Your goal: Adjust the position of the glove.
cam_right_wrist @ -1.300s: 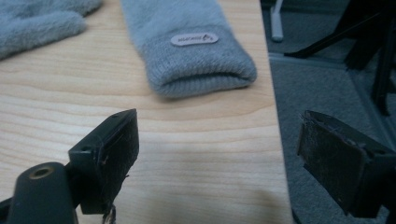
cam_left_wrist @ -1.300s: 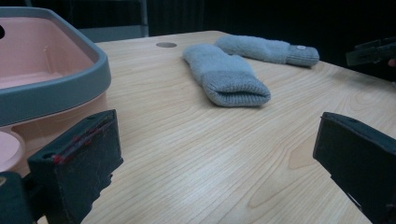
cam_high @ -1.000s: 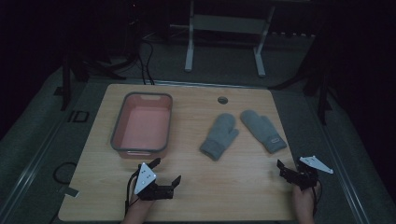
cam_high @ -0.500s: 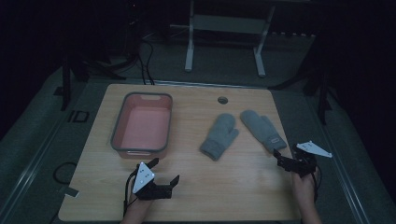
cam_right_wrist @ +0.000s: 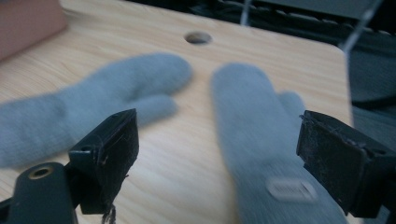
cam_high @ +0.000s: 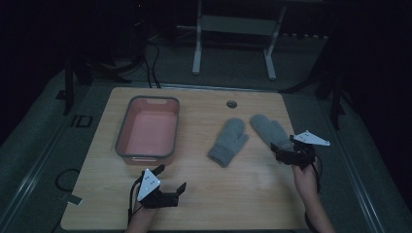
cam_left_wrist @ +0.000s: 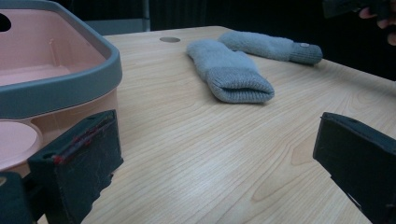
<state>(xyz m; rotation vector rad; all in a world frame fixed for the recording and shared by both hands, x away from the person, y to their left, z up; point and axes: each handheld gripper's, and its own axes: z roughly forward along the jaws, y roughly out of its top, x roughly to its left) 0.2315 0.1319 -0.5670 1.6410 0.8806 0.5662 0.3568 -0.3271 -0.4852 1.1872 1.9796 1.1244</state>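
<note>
Right gripper (cam_high: 281, 151), jaws spread, straddles the cuff of the right-hand grey knitted mitten (cam_high: 268, 129) lying flat on the wooden bench (cam_high: 243, 189), apparently lining up a pinch; left gripper (cam_high: 171, 180) waits open near the pink plastic tub (cam_high: 147, 154).

Each black claw (cam_high: 163, 180) carries a pale three-cornered plate and trailing black cable.

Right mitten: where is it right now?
In the high view the right mitten lies on the table's right side, beside the other mitten, its cuff between the open right gripper's jaws.
</note>
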